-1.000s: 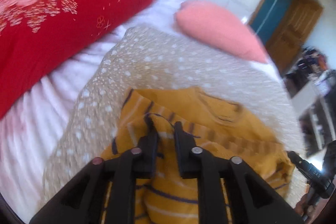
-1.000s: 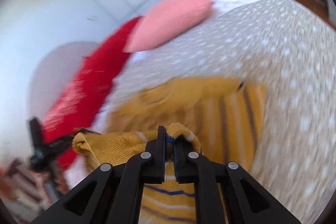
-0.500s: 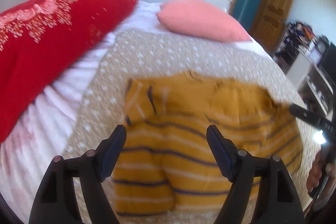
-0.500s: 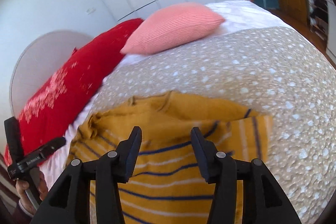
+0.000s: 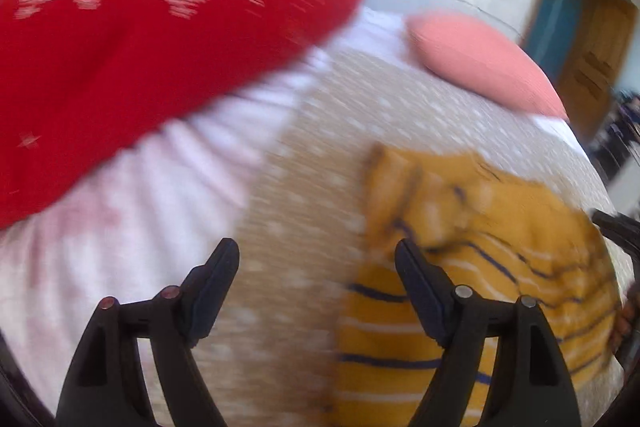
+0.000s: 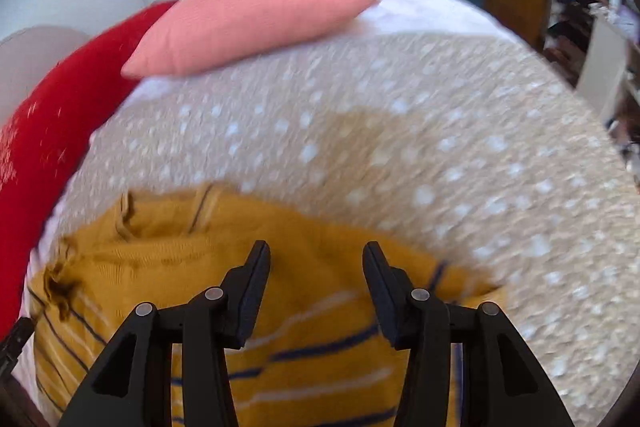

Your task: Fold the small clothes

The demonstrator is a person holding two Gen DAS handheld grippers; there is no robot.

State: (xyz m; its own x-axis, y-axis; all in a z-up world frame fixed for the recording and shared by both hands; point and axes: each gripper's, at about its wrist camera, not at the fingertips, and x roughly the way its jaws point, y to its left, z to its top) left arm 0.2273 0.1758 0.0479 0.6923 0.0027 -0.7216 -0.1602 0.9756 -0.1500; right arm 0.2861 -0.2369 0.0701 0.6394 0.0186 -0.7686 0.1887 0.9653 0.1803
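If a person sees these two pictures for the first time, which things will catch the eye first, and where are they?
The mustard-yellow striped sweater draws the eye first, lying partly folded on the beige dotted blanket, under the open right claw. Next is the big red cushion at the far left of the bed, with a pink pillow beside it near the wall. The left claw is open over the blanket, left of the sweater.

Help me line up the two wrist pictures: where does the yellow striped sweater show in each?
Left wrist: the yellow striped sweater fills the lower right, lying on the dotted blanket.
Right wrist: the sweater spreads across the bottom, left of centre, under the open hand-held gripper.
Shared landmark: the pink pillow, beyond the sweater in both views.
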